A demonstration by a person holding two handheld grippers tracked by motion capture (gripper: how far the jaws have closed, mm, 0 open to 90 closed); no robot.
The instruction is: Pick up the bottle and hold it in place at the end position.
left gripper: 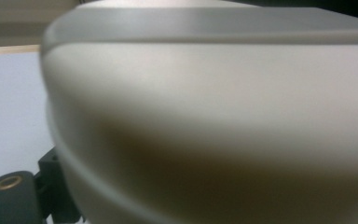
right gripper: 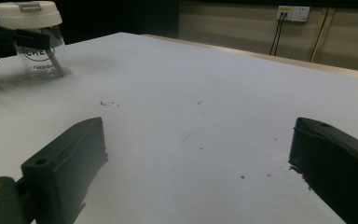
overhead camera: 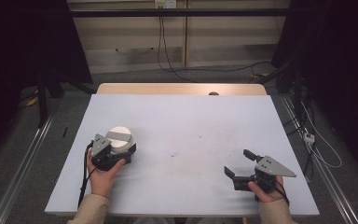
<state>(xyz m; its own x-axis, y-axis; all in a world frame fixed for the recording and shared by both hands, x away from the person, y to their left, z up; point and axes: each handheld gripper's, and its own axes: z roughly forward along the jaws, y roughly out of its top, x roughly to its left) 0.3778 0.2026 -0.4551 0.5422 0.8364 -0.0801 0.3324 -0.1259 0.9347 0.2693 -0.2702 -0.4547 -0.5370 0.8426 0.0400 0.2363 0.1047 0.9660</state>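
Note:
A clear plastic jar (overhead camera: 120,136) with a white lid stands on the left of the pale blue table (overhead camera: 182,121). My left gripper (overhead camera: 121,148) reaches around it just under the lid, one jaw on each side. The jar (right gripper: 39,46) carries dark lettering, and a black finger (right gripper: 23,39) lies across its side. The lid (left gripper: 214,116) is blurred and very close, so I cannot see whether the pads press. My right gripper (overhead camera: 237,162) rests near the front right, jaws wide apart over bare table (right gripper: 198,128), holding nothing.
A wooden strip (overhead camera: 182,88) borders the table's far edge. Cables (overhead camera: 168,60) run over the floor beyond it to a wall socket (right gripper: 293,13). Metal rails (overhead camera: 23,158) line the floor on both sides. Small dark specks (overhead camera: 175,153) mark the table's middle.

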